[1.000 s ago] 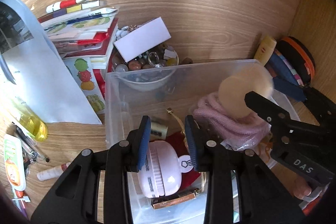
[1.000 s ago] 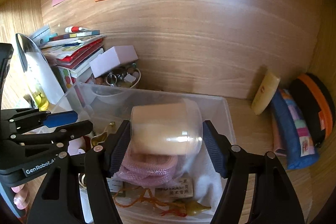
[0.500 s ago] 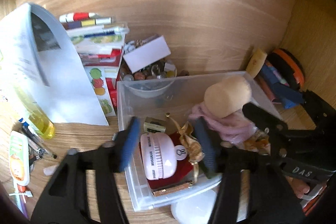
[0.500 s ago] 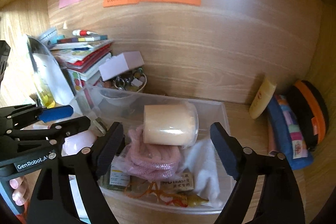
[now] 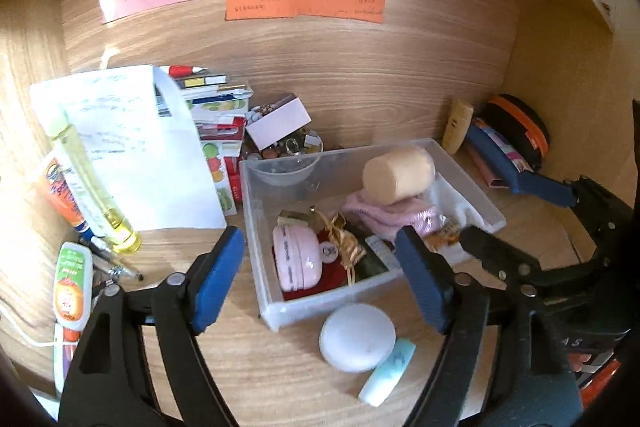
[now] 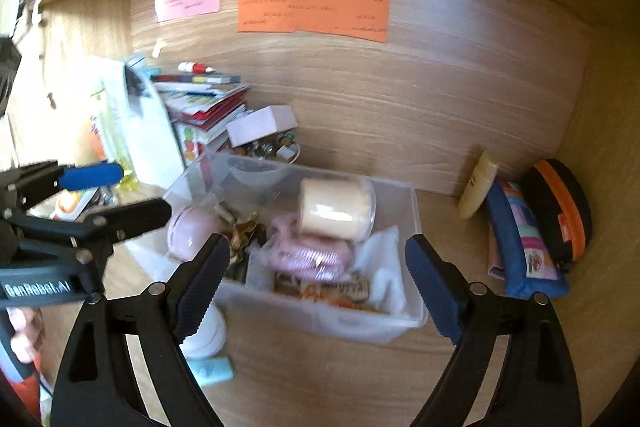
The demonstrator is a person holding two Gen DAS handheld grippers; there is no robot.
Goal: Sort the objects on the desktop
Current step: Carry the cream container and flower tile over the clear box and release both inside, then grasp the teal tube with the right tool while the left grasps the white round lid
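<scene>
While I look down both cameras, the biggest thing I see is the wooden desk (image 5: 280, 379), and a clear plastic box (image 5: 256, 211) sits in the middle of it. My left claw (image 5: 320, 283) is wide open with nothing in it, and its blue pads hang over the near end of the box. My right claw (image 6: 316, 287) is wide open and empty too, over the near wall of the box (image 6: 320, 319).

At 10 o'clock from the box there is a white sheet of paper (image 5: 132, 155) standing up, with a stack of books (image 5: 216, 107) behind it. Inside the box, a tan roll (image 5: 398, 169) lies on its side on top of a pink cloth (image 5: 384, 215) at the far right. A pink round case (image 5: 296, 259) lies at the near left of the box. At 6 o'clock, just outside the box, I see a white round lid (image 5: 356, 337) touching a small light blue tube (image 5: 386, 373).
</scene>
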